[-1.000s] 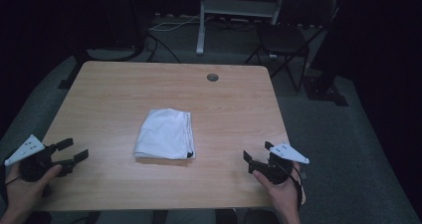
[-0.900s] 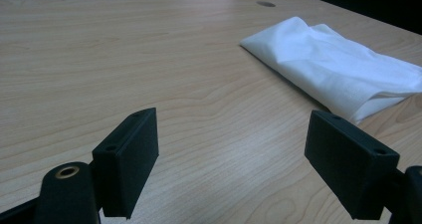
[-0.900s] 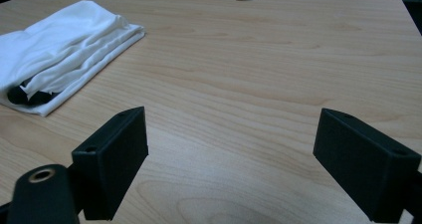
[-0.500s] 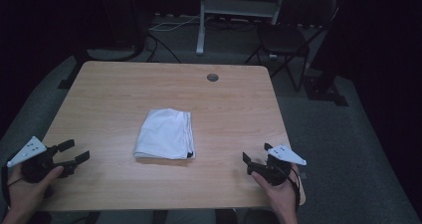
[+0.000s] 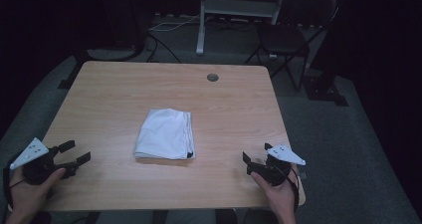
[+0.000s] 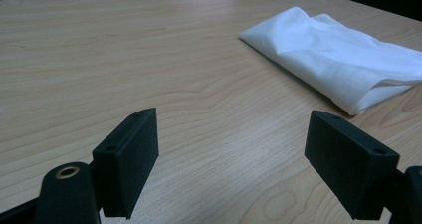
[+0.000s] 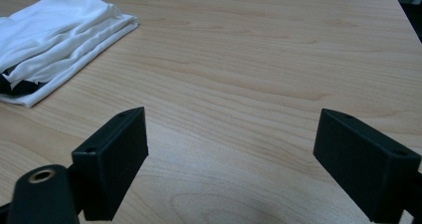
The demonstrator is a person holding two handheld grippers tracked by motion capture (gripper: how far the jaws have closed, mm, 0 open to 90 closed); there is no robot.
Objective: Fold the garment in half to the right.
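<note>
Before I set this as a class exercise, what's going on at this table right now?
A person sits at a wooden table with a two-jaw tool in each hand. The left tool and the right tool both rest near the table's near edge, jaws open and holding nothing. A folded white cloth lies between them, toward the middle, touched by neither. The cloth looks like the thing to be handled next.

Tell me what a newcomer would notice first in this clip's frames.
A folded white cloth lies alone near the middle of the wooden table, bright against the dark room. At the near edge, the left claw and right claw sit at either side, each held in a hand, both open and clear of the cloth. A small round hole marks the table's far side, with a dark chair beyond it.
</note>
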